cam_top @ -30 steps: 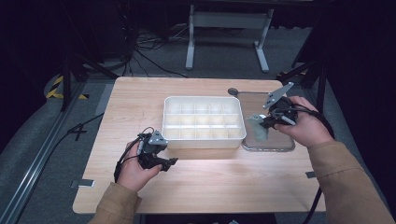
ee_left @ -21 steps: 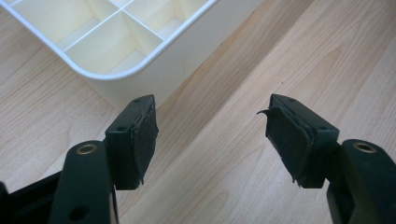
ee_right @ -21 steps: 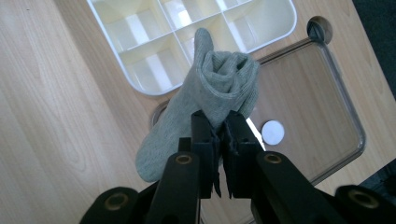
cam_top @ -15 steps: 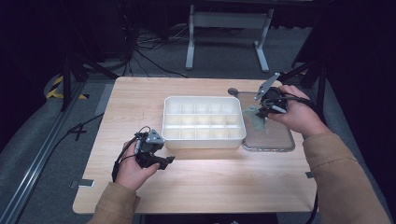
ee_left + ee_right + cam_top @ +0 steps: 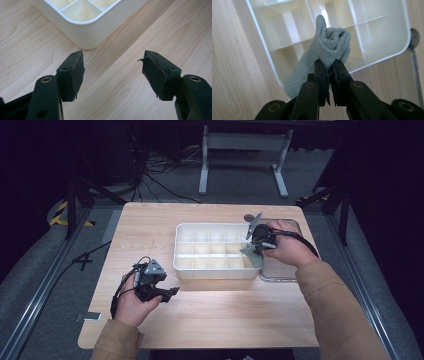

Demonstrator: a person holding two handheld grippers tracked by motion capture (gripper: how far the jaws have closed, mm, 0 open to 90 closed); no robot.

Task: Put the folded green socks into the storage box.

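The person wears tan long sleeves (image 5: 330,310). Each black two-jaw gripper (image 5: 112,75) has brass-coloured screws, worn torn pads (image 5: 76,75), a grey three-cornered plate and a trailing black cable.

Right claw (image 5: 254,246) carried sock (image 5: 325,50) over organizer (image 5: 200,265)

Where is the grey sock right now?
The grey sock is clamped in the right gripper, hanging over the right end of the white divided tray, as the high view also shows.
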